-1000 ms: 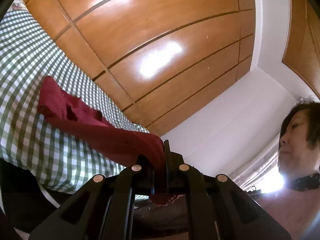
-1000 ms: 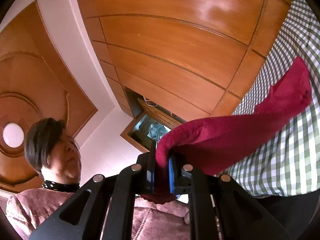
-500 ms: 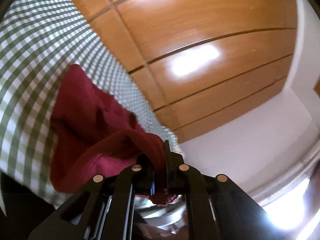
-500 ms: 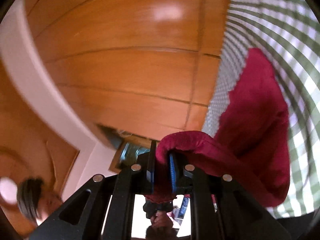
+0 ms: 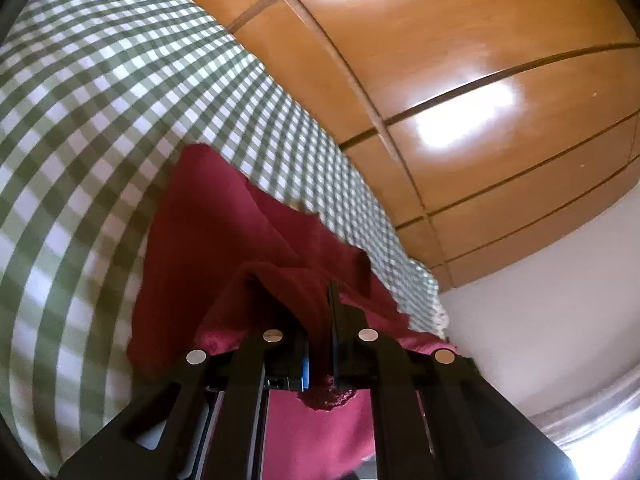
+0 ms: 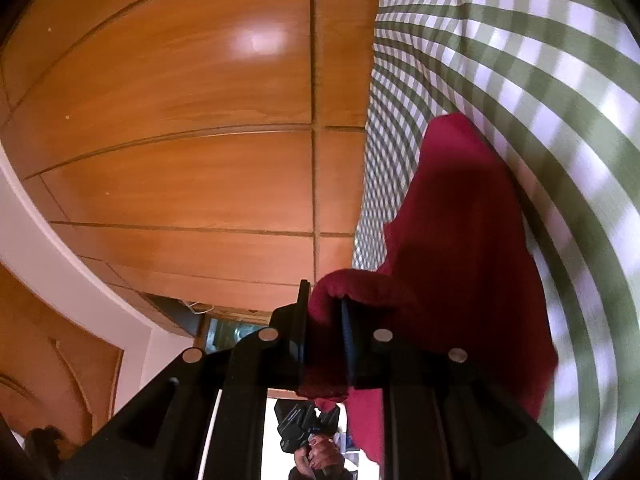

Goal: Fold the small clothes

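Left tongs [image 5: 320, 320] pressed together, pinching an edge of the dark red garment [image 5: 224, 240]. Right tongs [image 6: 324, 320] also pinching a bunched red edge [image 6: 460, 240], fabric between the jaws. Garment draped over the green-checked cloth [image 5: 80, 120], wooden panels [image 5: 480, 80] beyond.

Green-and-white checked cloth [image 5: 100, 120] over the surface, dark red garment [image 5: 224, 232] seemingly draped on it

black angular left tongs [image 5: 326, 316], round silver screws, blue pad, matching right tongs [image 6: 324, 312]
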Demonstrator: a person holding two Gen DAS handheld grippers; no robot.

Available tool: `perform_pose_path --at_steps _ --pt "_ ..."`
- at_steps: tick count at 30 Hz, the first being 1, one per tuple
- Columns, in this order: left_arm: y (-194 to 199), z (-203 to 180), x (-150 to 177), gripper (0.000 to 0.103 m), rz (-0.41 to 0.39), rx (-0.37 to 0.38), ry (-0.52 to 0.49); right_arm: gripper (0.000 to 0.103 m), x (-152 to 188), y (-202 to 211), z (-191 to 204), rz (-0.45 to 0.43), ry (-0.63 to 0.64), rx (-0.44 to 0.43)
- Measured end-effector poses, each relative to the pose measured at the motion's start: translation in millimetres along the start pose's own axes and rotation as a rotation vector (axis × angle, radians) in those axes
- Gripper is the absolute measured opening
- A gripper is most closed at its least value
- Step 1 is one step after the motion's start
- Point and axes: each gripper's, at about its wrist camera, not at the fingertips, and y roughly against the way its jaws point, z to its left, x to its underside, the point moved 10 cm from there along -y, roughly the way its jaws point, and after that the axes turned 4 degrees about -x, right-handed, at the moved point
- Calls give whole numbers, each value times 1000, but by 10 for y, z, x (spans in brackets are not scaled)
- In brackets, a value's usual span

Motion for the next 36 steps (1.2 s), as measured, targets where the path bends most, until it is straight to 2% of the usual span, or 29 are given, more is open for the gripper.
perform_pose_path --at_steps 3,5,6,8,11,15,18,21,22,23,24,25,28,30,32,36 --pt "-121 75 -92 6 -19 -41 12 18 -110 -115 -75 -26 36 60" --pt "-242 160 -127 15 -10 -81 35 52 -155 -171 -148 -46 73 132" --pt "-317 210 -128 19 -1 -103 41 56 -183 -210 -183 -62 105 156" --pt "-414 266 -129 31 -7 -112 45 58 -229 -248 -226 -105 169 192" --pt "-451 257 -138 45 -48 -78 -2 58 -239 -244 -243 -147 275 220" --pt "-444 244 -91 45 -99 -42 -86 58 -229 -159 -276 -200 331 229" --pt "-376 250 -95 45 -134 -19 -68 58 -190 -112 -300 -212 383 292" --pt "-265 216 -160 66 -179 -60 -9 60 -142 -151 -331 -203 429 369" --pt "-195 194 -208 83 -216 -103 4 61 -132 -185 -338 -202 449 397" --pt "-138 170 -252 88 -249 -124 6 63 -115 -200 -342 -200 469 423" --pt "-71 122 -310 88 -290 -144 -2 64 -90 -221 -343 -197 493 454" --pt "-61 95 -338 89 -298 -158 -15 66 -72 -218 -342 -195 507 472" --pt "-203 115 -318 89 -245 -272 -107 66 -33 -276 -364 -171 532 542" --pt "-288 206 -222 89 -209 -345 -165 66 38 -255 -344 -136 552 556" --pt "-285 294 -107 89 -190 -354 -174 65 133 -182 -334 -96 561 555" --pt "-81 351 107 89 -224 -323 -197 63 354 -6 -292 -24 561 520"
